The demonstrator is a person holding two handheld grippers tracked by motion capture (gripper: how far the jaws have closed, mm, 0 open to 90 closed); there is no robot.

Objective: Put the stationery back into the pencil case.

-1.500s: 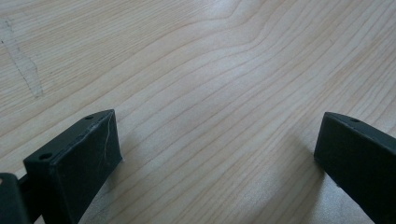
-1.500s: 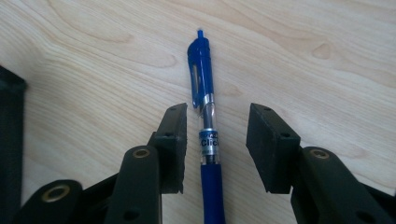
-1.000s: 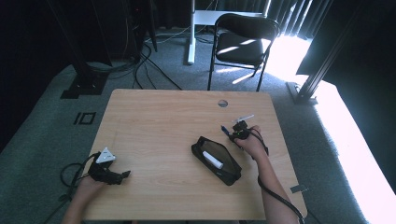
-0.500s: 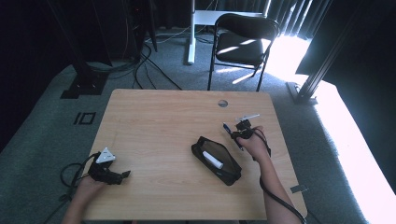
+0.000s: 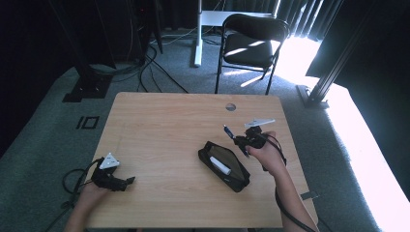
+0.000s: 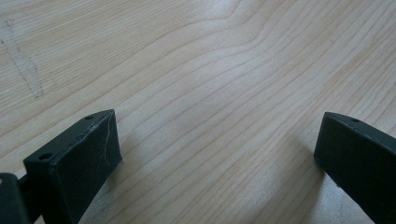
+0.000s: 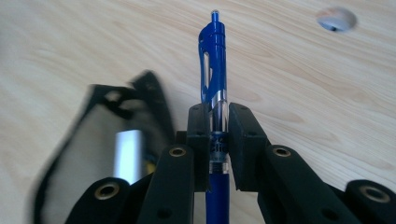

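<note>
My right gripper (image 5: 240, 141) is shut on a blue pen (image 7: 212, 70) and holds it by the barrel, above the table right of centre. The pen (image 5: 227, 130) sticks out past the jaws toward the table's far side. Just left of and below this gripper lies a black pencil case (image 5: 239, 181), open, with a white stick-like thing (image 5: 220, 165) inside. The case (image 7: 93, 154) looks blurred in the right gripper view. My left gripper (image 5: 126, 182) rests at the table's near left corner, its jaws (image 6: 217, 144) wide open over bare wood.
The wooden table (image 5: 169, 125) has a round cable hole (image 5: 230, 107) near its far edge, which is also the cable hole (image 7: 335, 19) ahead of the pen. A black chair (image 5: 251, 43) stands behind the table. Cables lie on the grey carpet at the left.
My right gripper has risen a little with the blue pen held between its jaws. The left gripper has stayed where it was.
</note>
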